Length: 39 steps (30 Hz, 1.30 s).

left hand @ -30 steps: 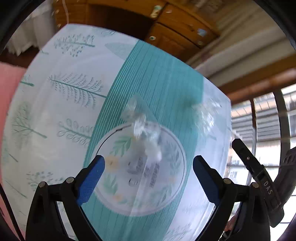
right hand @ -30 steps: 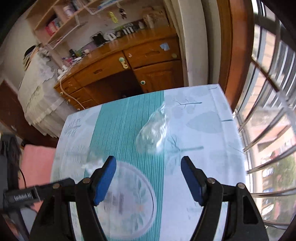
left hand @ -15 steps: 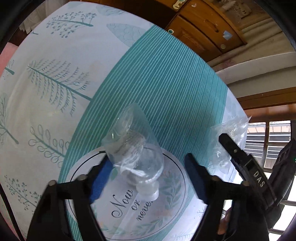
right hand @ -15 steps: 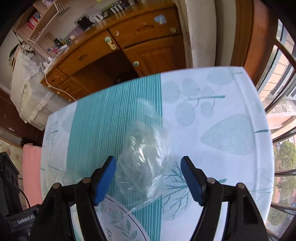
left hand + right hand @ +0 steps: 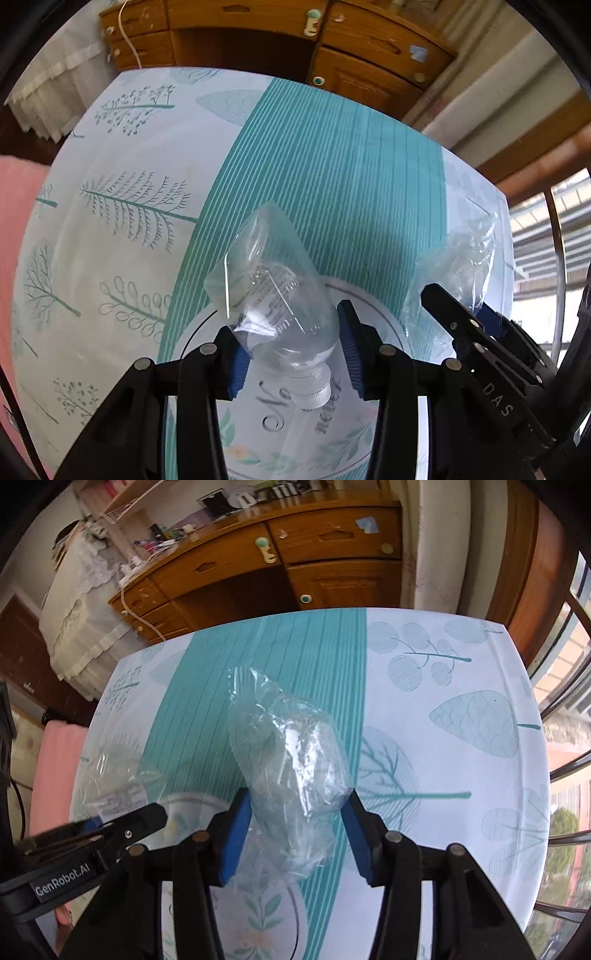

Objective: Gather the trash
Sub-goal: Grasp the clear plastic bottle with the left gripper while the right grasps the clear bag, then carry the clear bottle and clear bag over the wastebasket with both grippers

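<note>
My left gripper [image 5: 291, 350] is shut on a clear plastic bottle in a clear bag [image 5: 273, 295], its white cap [image 5: 312, 397] pointing toward me, over the round printed mat [image 5: 295, 435]. My right gripper [image 5: 295, 834] is shut on a crumpled clear plastic bag [image 5: 291, 764] and holds it over the teal stripe of the tablecloth. The right gripper and its bag [image 5: 454, 273] show at the right of the left wrist view. The left gripper and its bottle [image 5: 118, 794] show at the lower left of the right wrist view.
The table has a white and teal leaf-print cloth [image 5: 461, 701]. A wooden desk with drawers [image 5: 295, 561] stands beyond the far edge. A window with bars [image 5: 569, 738] is on the right. A pink seat [image 5: 55, 760] is at the left.
Both grippers have closed from open: the left on the bottle in its bag, the right on the crumpled plastic bag. Both came closer to their objects first.
</note>
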Motion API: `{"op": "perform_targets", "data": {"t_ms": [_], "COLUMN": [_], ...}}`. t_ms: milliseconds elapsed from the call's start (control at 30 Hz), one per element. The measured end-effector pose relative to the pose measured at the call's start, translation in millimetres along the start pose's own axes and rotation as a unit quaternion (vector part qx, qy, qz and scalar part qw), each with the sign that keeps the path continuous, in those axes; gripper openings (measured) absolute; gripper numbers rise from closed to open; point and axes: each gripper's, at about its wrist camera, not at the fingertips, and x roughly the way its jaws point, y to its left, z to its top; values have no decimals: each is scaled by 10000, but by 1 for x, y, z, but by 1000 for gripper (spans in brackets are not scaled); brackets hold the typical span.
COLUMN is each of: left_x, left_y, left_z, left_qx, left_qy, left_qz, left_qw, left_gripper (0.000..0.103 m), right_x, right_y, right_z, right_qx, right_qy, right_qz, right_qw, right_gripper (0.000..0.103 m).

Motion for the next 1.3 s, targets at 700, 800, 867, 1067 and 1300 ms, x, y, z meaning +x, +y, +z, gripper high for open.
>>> {"op": "perform_targets", "data": {"t_ms": [700,800,867,1067,1300], "left_x": [-92,-114,-131,-173,-203], "left_y": [81,104,119,169,227], "left_z": [-129,-160,-183,-251,-323], "left_qx": [1040,1310,1520,2101,2508], "left_qy": [86,67,20,-163,-223], "left_qz": [-272,-348,-393,-498,-439], "left_qw": [9942,9907,9876,9763,9668], "left_gripper": [42,42,42,42,42], "right_x": [-89,-106,-116,-144,-164], "right_y": [100,121,138,197,259], "right_z": [-136,-171,-197,-283,-365], "right_qx": [-264,-142,-63,106,97], "right_qy": [-305,-370,-426,-608,-656], "right_qz": [-318,-405,-471,-675,-726], "right_qw": [9987,9984,9980,9958,9952], "right_gripper": [49,49,49,49,49]}}
